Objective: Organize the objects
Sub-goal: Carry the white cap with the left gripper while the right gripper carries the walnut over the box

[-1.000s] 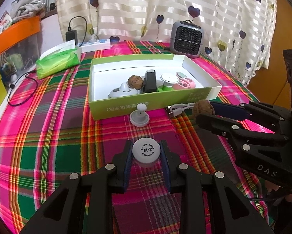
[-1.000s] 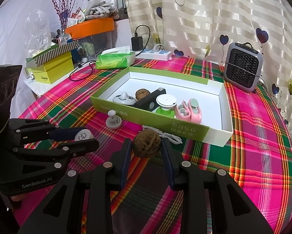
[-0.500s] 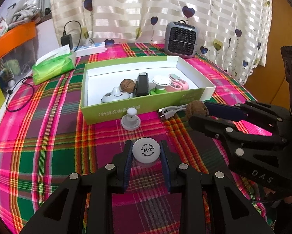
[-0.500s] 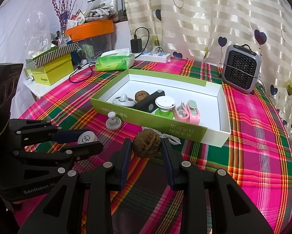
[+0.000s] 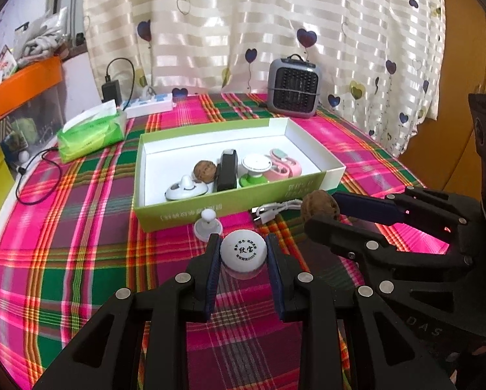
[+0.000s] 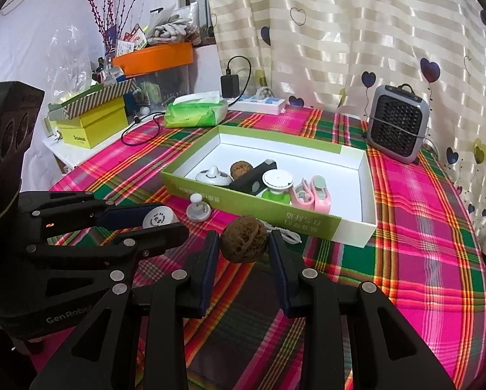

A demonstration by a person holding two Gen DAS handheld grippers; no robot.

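Both grippers sit slightly farther from the green box (image 5: 236, 214) than before. Only the right wrist view shows the yellow boxes (image 6: 93, 123). Left gripper (image 5: 243, 253) clamps a white puck (image 5: 243, 249); right gripper (image 6: 243, 243) clamps one walnut (image 6: 243, 242), a second (image 6: 241, 169) in the box.

We look from each wrist, forward and downward along its fingers, near the table; both views share the green box (image 5: 236, 209) (image 6: 252, 201).
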